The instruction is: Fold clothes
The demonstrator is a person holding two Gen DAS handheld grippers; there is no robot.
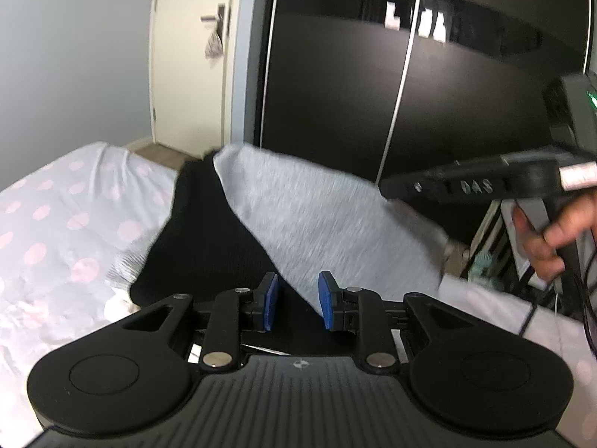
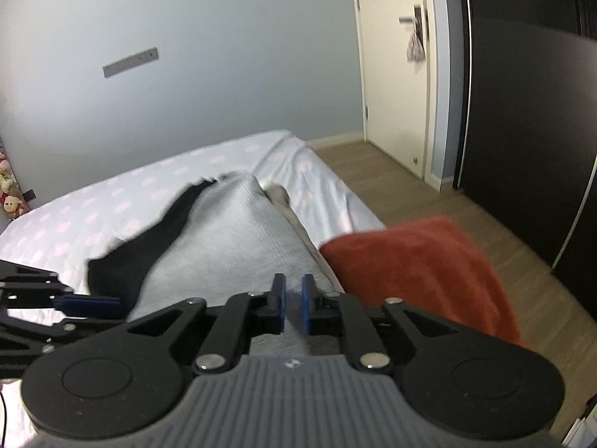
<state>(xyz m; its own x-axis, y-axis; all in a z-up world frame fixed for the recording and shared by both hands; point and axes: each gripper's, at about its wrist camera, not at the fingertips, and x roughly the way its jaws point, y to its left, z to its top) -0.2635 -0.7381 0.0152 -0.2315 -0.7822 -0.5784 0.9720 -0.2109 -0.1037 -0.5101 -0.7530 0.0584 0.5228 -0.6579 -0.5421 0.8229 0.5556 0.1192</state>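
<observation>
A black and grey garment [image 1: 317, 216] lies stretched across the bed, its grey part on the right and its black part on the left. My left gripper [image 1: 297, 298] has its blue pads closed on a thick bunch of this cloth at the near edge. In the right wrist view the same garment [image 2: 231, 239] runs away from my right gripper [image 2: 293, 298], whose pads stand a little apart above the grey cloth without pressing it. The left gripper [image 2: 93, 304] shows at the left there, against the black corner. A person's hand [image 1: 552, 239] holds the right gripper [image 1: 386, 188] by the grey cloth's far right edge.
The bed sheet [image 2: 112, 201] is pale with pink dots. A red towel [image 2: 418, 261] lies on the bed's right edge. Beyond it are wooden floor [image 2: 429, 194], a dark wardrobe [image 2: 530, 149] and a cream door [image 2: 391, 93]. Soft toys [image 2: 9, 194] sit far left.
</observation>
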